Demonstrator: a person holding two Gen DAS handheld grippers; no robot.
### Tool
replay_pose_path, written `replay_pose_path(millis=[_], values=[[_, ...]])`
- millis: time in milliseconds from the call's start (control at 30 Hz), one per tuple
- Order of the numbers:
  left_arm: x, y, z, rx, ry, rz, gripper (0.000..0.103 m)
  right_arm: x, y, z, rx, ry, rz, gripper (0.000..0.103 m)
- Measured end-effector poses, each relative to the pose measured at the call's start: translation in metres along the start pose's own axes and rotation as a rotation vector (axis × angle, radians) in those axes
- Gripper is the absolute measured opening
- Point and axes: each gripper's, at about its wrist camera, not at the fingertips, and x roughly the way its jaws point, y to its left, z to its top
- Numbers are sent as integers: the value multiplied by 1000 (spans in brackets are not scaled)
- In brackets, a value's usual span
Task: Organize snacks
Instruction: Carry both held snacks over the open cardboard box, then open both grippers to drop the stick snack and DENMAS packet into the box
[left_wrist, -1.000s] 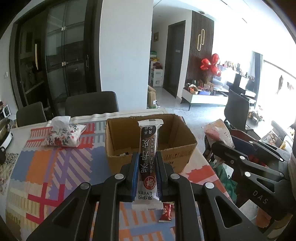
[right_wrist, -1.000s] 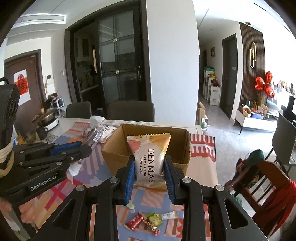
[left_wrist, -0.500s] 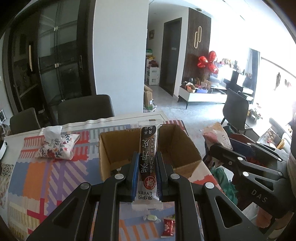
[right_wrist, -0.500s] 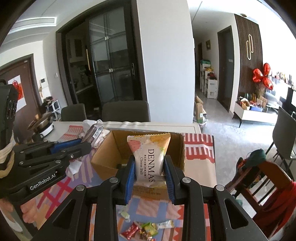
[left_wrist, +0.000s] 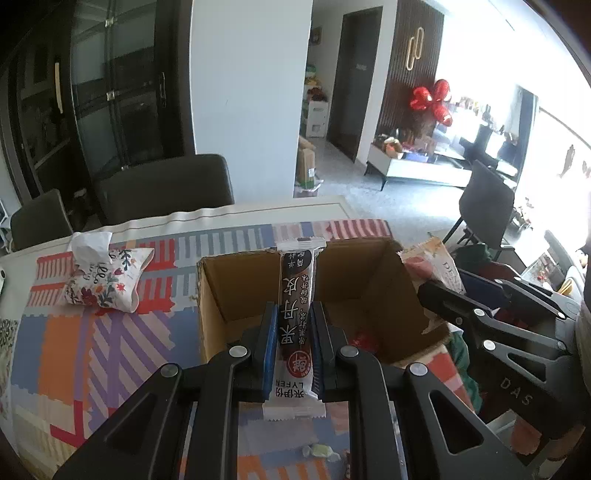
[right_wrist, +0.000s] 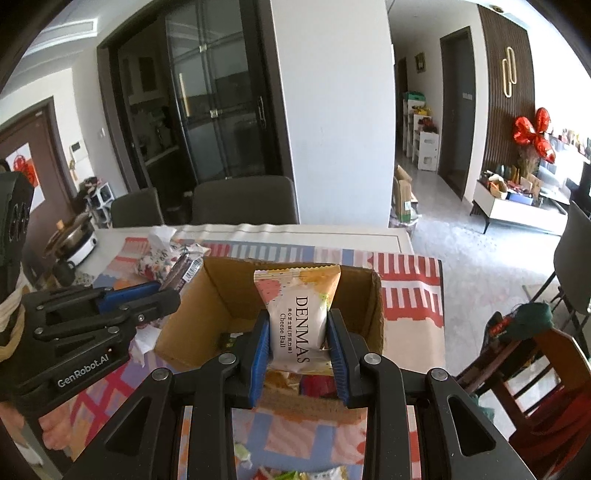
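- Where the left wrist view looks down: left gripper (left_wrist: 294, 345) clamped on a dark fruit-leather bar (left_wrist: 296, 317), held upright over the near wall of the open cardboard box (left_wrist: 400, 295)
- Beside it on the right: right gripper (left_wrist: 439, 295) pinching a cheese ball packet (left_wrist: 437, 264) at the box's right wall
- On the patterned tablecloth (left_wrist: 110, 354): floral tissue pack (left_wrist: 105, 284) left of the box, well apart; small wrapped candy (left_wrist: 319, 451) near the bottom edge
- Seen from the right wrist: blue pads (right_wrist: 260, 354) closed against the DENMAS packet, upright above the box opening
- At left: left gripper's fingertips gripping the bar's end at the box's left rim
- Inside the box: snacks on the floor, too hidden to name
- Below: loose candies (right_wrist: 325, 474) on the cloth
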Motion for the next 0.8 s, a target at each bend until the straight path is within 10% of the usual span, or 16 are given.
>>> replay_pose_path(millis=[267,333,800], values=[[32,6,11,8,33,40,21,33,-1,6,1,57,12,31],[32,7,11,14,24,59,38,36,-2,5,4,61,9,38],[-40,-16,-33,71,-126,111,53,-21,3,-31,-15,-61,-24,49]])
